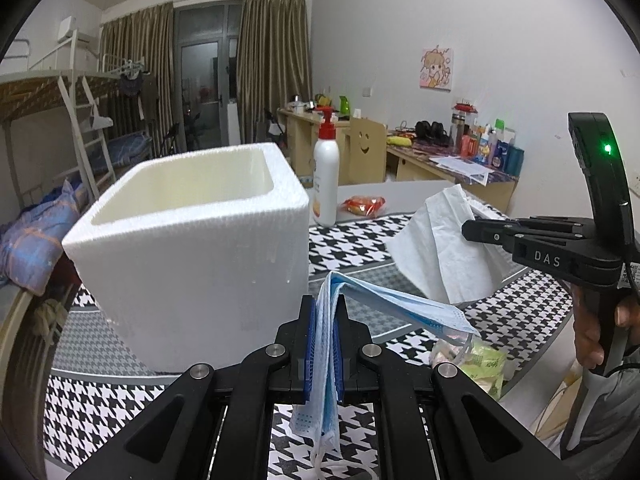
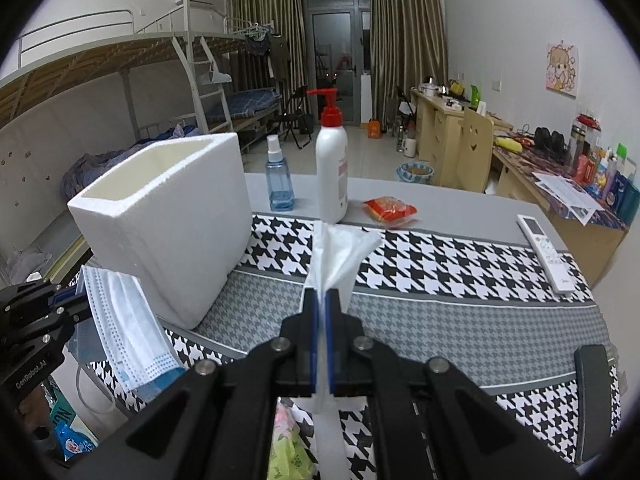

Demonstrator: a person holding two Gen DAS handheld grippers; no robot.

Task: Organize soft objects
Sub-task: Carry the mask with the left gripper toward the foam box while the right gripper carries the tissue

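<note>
The left gripper (image 1: pixel 324 304) is clamped tight on a blue surgical mask (image 1: pixel 360 304), which folds over the blue pads and hangs down out of the bottom of the left wrist view; its ear loops are partly cut off there. The right gripper (image 2: pixel 323 300) is pinched closed on one white tissue (image 2: pixel 340 248), whose lower end disappears behind the jaws. Both are held above the houndstooth cloth (image 2: pixel 440 256) on the table, close to a single white foam box (image 1: pixel 192 240); the box floor is hidden from both cameras, so its contents cannot be told. Behind the cloth stand two bottles: a white pump bottle (image 2: pixel 332 164) with a red top, its label too blurred to read, and a blue spray bottle (image 2: pixel 279 178), hidden by the box in the left view. One red snack packet (image 2: pixel 390 210) and one white remote (image 2: pixel 546 252) lie on the table. "DAS" reads on the right gripper body, "CenRobot.AI" on the left.
</note>
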